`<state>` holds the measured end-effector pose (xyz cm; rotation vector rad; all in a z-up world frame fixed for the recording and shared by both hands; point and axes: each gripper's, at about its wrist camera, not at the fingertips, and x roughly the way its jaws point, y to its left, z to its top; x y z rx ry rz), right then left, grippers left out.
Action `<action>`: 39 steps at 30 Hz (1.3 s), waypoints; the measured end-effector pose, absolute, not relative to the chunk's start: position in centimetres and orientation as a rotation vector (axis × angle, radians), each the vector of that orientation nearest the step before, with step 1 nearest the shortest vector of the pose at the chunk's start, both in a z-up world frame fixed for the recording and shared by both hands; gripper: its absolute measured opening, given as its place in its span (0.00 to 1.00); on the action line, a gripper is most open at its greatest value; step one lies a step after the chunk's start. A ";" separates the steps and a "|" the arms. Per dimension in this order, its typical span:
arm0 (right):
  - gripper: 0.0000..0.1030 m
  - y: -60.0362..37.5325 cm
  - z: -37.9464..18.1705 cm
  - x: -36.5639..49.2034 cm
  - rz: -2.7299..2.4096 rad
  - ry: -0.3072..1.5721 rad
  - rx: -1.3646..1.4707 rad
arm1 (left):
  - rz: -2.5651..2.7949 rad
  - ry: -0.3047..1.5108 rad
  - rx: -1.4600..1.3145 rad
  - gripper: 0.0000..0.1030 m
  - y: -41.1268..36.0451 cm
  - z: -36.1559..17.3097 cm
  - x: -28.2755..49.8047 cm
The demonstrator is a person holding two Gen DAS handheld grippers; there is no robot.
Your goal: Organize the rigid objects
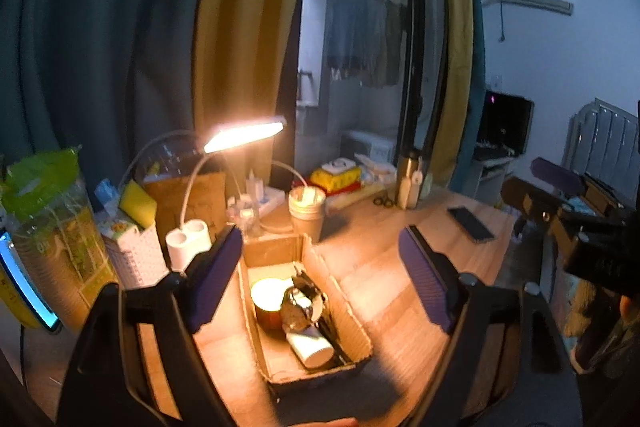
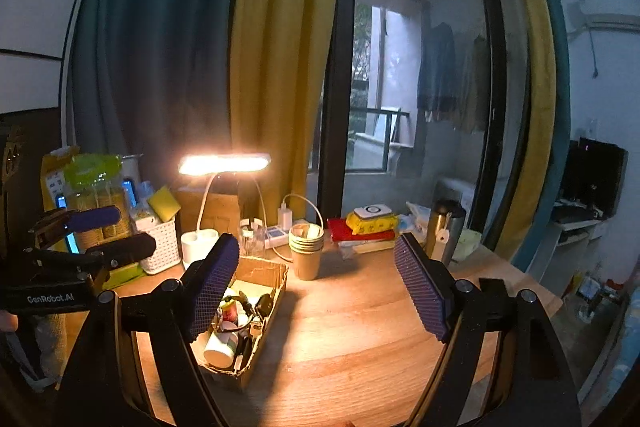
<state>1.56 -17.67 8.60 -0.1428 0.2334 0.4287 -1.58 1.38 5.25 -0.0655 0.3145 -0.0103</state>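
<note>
A cardboard box [image 1: 347, 307] [image 2: 276, 279] stands on the wooden desk and holds several small rigid things: a round tin [image 1: 269, 301], a shiny metal piece [image 1: 301, 307], a white jar [image 1: 314, 347] [image 2: 220, 345] and dark items. My left gripper [image 1: 320, 259] is open and empty, held above the box. My right gripper [image 2: 318, 279] is open and empty, with the box below its left finger. The left gripper also shows at the left in the right wrist view [image 2: 104, 235]. The right gripper shows at the far right in the left wrist view [image 1: 560, 195].
A lit desk lamp [image 2: 223, 163] stands behind the box. Stacked paper cups [image 2: 306, 247], a white basket [image 2: 160, 247], a power strip [image 2: 276, 235], a red and yellow pile [image 2: 370, 227] and a steel flask [image 2: 444, 231] line the back. A phone [image 1: 470, 223] lies at the right.
</note>
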 end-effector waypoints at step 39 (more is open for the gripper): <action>0.80 -18.2 7.3 2.1 0.421 0.287 -0.137 | 0.053 0.279 -0.078 0.89 1.1 5.2 -2.3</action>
